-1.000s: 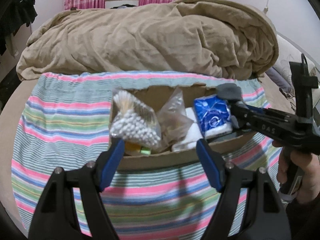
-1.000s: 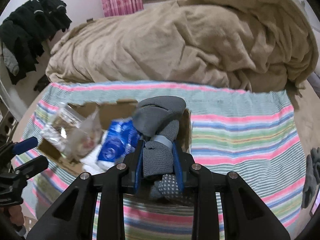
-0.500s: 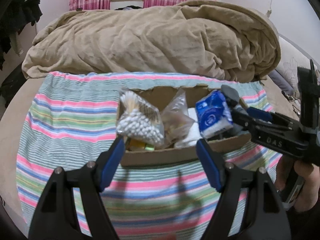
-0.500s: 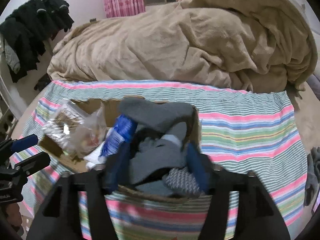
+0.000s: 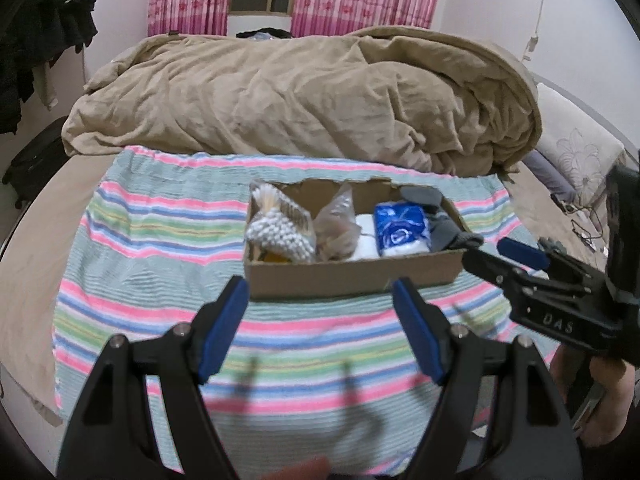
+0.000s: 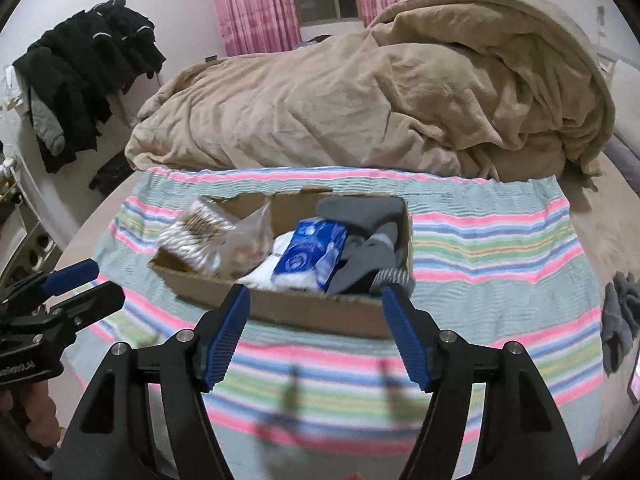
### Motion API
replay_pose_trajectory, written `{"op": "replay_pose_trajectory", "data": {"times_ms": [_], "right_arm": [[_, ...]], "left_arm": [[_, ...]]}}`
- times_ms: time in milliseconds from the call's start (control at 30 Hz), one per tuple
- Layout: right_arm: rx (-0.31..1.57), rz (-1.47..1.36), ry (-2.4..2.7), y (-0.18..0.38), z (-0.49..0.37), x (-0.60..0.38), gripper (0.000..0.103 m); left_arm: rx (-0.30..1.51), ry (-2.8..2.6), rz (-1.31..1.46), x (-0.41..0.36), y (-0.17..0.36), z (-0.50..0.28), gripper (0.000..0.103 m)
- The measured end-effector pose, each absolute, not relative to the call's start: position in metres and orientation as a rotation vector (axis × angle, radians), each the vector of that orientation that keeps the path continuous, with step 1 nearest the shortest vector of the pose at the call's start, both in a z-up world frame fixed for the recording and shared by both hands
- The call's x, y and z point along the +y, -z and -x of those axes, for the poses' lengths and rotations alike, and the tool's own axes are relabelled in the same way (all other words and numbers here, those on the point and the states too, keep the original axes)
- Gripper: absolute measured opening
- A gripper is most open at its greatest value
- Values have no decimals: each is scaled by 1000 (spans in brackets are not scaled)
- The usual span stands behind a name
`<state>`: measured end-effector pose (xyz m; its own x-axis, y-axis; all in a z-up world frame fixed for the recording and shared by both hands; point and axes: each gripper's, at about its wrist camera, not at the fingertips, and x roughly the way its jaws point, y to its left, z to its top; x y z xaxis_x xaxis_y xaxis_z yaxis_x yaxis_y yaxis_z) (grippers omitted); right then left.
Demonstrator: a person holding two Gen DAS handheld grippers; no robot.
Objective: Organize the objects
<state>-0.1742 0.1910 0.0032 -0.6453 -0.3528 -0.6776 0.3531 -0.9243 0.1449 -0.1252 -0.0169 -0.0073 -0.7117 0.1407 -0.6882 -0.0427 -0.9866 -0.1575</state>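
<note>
A shallow cardboard box (image 5: 352, 276) (image 6: 320, 312) sits on a striped cloth on the bed. It holds a bag of cotton swabs (image 5: 280, 228) (image 6: 196, 232), a clear plastic bag (image 5: 336, 224), a blue tissue pack (image 5: 402, 228) (image 6: 310, 254), something white (image 5: 366, 240) and grey socks (image 5: 440, 224) (image 6: 370, 248) at its right end. My left gripper (image 5: 320, 328) is open and empty, just in front of the box. My right gripper (image 6: 316, 332) is open and empty, just in front of the socks; it also shows in the left wrist view (image 5: 504, 258).
A rumpled tan duvet (image 5: 304, 96) fills the bed behind the striped cloth (image 5: 160, 240). A dark grey cloth item (image 6: 618, 316) lies at the cloth's right edge. Black clothes (image 6: 84, 68) hang at the left wall.
My right gripper opened and let go of the grey socks, which now lie in the box's right end. Both grippers pulled back from the box.
</note>
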Motion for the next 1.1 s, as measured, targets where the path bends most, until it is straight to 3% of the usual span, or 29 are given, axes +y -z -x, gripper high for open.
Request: {"op": "replay_pose_trajectory", "data": {"times_ms": [233, 300, 367, 700, 800, 1100], "right_arm": [[12, -1026, 2542, -13, 133, 191, 72], [16, -1022, 2543, -14, 125, 191, 72], [18, -1019, 2542, -16, 115, 191, 72], [23, -1018, 2553, -10, 81, 195, 73], [12, -1027, 2546, -6, 76, 195, 85], [31, -1030, 2553, 1, 71, 194, 85]], "left_arm": [[-209, -2824, 1154, -18, 6, 97, 76], [-216, -2831, 1156, -20, 7, 89, 87], [-221, -2848, 1151, -23, 7, 80, 91], [-183, -2865, 1178, -23, 18, 56, 94], [-192, -2867, 1191, -24, 23, 50, 95], [-198, -2868, 1201, -27, 26, 43, 95]]}}
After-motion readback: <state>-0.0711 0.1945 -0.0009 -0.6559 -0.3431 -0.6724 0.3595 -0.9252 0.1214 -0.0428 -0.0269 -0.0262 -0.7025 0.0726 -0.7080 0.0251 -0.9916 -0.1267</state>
